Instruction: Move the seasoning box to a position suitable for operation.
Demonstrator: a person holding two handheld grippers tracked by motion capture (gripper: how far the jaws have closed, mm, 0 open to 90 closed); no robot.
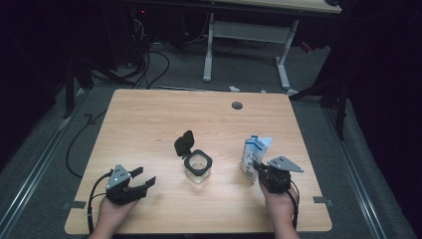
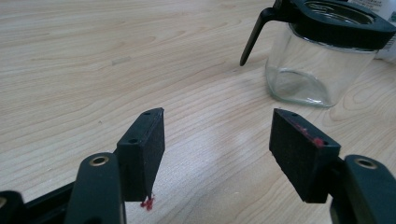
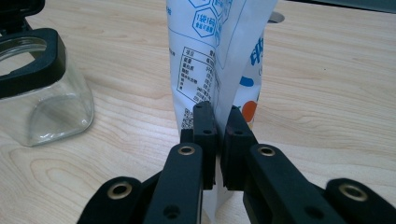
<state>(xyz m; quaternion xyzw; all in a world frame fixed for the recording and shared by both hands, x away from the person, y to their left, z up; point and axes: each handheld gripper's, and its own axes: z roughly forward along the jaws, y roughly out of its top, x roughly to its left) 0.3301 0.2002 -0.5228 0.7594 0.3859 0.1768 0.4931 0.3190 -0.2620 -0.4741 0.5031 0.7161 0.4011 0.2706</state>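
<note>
Nearest you, your right gripper (image 3: 217, 126) has its fingers (image 3: 204, 135) clamped on the bottom edge of the white pouch (image 3: 219, 56). The right gripper view shows that pinch close up: the thin seam of the pouch sits squeezed between the two pads, and the printed panel rises straight above them. From the high view you see instead that the pouch (image 1: 255, 152) stands upright on the counter (image 1: 149, 124), at its right, long axis vertical, its top pointing up and leaning slightly away from you, with your right gripper (image 1: 259, 168) just behind its base.

Your left gripper (image 1: 144, 178) rests at the near left of the counter with its fingers (image 2: 144, 149) spread wide apart and nothing between them; the left gripper view shows bare wood in the gap.

Farther in, between the two grippers, the glass jar (image 1: 198, 167) stands upright, its black hinged lid (image 1: 183, 143) flipped open and tilted back on the far side. The left gripper view shows the jar (image 2: 317, 70) clear and empty-looking.
</note>
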